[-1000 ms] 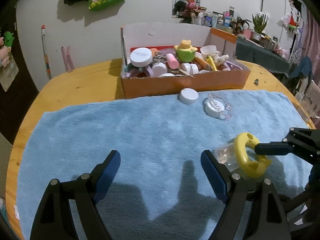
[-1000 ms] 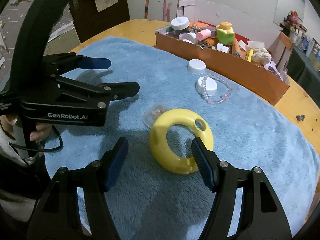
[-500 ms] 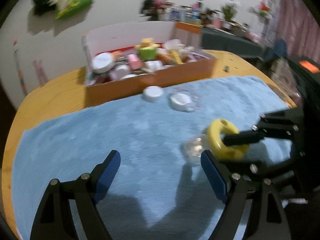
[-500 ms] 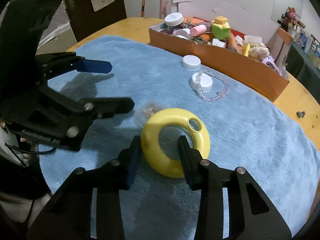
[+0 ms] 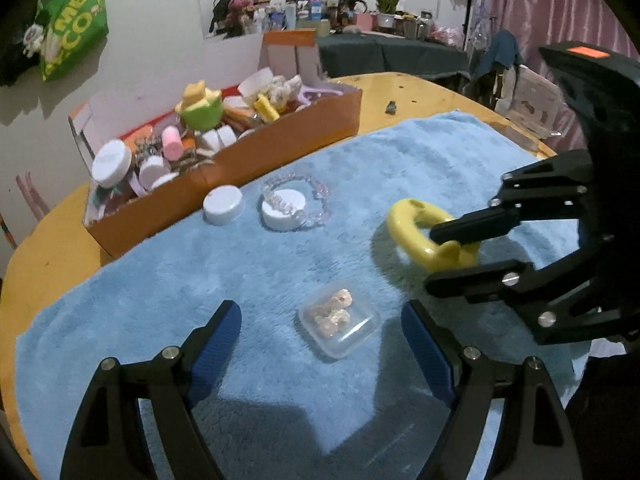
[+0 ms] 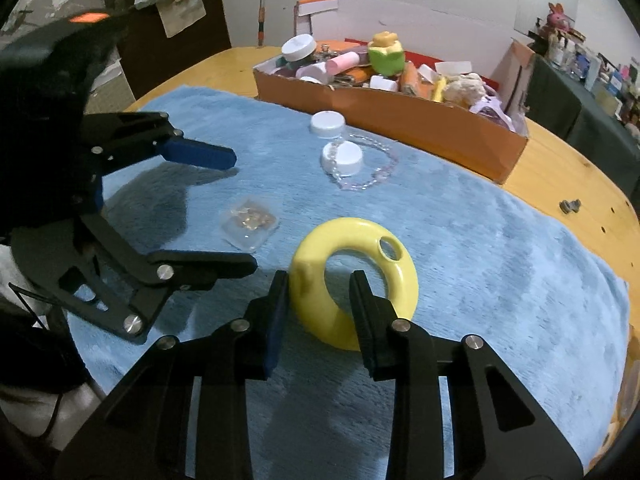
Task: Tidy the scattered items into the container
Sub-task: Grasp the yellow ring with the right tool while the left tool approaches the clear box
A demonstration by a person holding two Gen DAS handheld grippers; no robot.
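Note:
My right gripper is shut on the near rim of a yellow ring, one finger inside the hole and one outside. The ring rests low on the blue towel. In the left wrist view the ring is at the right, pinched by the right gripper. My left gripper stands open, and a small clear plastic case with pale bits inside lies on the towel between its blue pads. The orange cardboard box, full of small items, stands at the back.
Two white caps lie in front of the box, the second inside a clear bead bracelet. A small dark metal piece sits on the bare wooden table. The two grippers are close together.
The right jaws closed onto the yellow ring. The left gripper rolled and shifted toward the ring, so the clear case now lies between its fingers.

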